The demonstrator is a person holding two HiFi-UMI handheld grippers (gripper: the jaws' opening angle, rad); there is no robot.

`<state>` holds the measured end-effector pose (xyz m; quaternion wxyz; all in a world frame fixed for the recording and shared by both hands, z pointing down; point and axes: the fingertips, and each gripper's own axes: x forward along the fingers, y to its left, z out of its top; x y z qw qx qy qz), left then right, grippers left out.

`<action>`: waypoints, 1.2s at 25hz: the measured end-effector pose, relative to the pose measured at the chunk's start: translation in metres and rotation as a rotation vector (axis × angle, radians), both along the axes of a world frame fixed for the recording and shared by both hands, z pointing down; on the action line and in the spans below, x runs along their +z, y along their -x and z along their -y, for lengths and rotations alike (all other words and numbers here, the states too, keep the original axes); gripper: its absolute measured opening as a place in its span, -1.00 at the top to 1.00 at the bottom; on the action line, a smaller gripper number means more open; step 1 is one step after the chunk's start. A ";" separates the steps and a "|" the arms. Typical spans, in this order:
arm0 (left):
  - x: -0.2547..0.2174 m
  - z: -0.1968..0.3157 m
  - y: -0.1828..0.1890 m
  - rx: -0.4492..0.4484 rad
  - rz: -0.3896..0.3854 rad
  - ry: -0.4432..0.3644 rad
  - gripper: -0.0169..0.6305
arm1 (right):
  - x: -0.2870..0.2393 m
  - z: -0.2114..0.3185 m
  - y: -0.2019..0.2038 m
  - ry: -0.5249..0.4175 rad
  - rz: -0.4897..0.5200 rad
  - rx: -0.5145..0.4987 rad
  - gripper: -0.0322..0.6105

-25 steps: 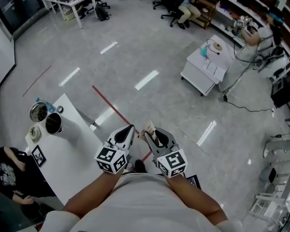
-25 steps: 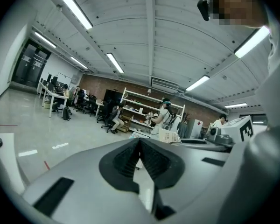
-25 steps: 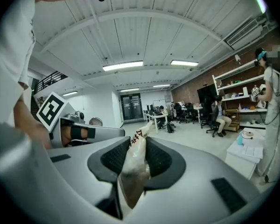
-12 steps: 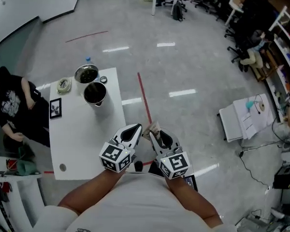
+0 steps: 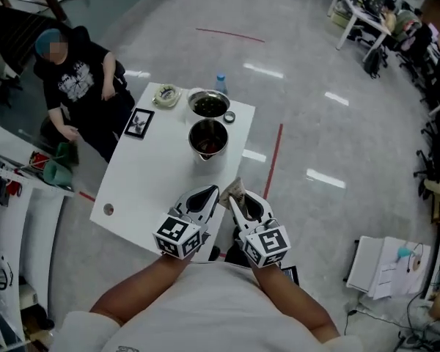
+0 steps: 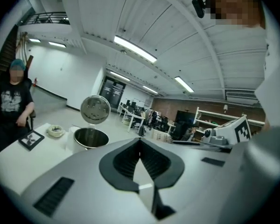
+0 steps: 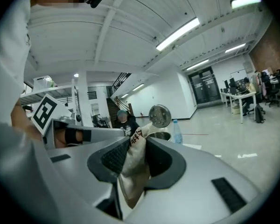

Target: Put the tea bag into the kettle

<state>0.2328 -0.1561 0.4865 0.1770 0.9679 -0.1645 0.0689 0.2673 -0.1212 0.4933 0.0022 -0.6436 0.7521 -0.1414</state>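
tea bag (image 7: 134,164) in the right claw (image 5: 237,195)
right claw clamps the tea bag beside the closed, empty left claw (image 5: 209,193) at the table (image 5: 150,189) edge; the open kettle (image 5: 208,139) stands farther along it.

Left gripper (image 6: 140,143), jaws together, kettle (image 6: 90,138) beyond

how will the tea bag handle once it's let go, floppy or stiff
Probably floppy: the tea bag creases and bulges where the right gripper pinches it. Likely light, since that small pinch holds it with its end poking past the jaws. It may cling to a pad rather than drop cleanly into the open kettle.
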 end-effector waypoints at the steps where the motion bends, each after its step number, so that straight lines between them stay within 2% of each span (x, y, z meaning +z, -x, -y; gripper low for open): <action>1: -0.001 0.007 -0.001 -0.043 0.002 -0.006 0.91 | 0.001 0.008 -0.001 0.004 0.000 -0.043 0.57; 5: 0.000 0.030 0.002 -0.168 0.018 -0.013 0.91 | 0.003 0.039 -0.002 0.007 0.001 -0.172 0.57; 14: 0.008 0.075 0.001 -0.384 0.046 -0.039 0.91 | 0.021 0.088 -0.010 0.048 0.008 -0.353 0.57; 20: 0.018 0.090 0.003 -0.460 0.058 -0.014 0.91 | 0.019 0.118 -0.018 0.040 -0.018 -0.413 0.57; 30: 0.030 0.134 -0.007 -0.531 0.064 -0.008 0.91 | 0.021 0.189 -0.027 0.037 -0.088 -0.454 0.56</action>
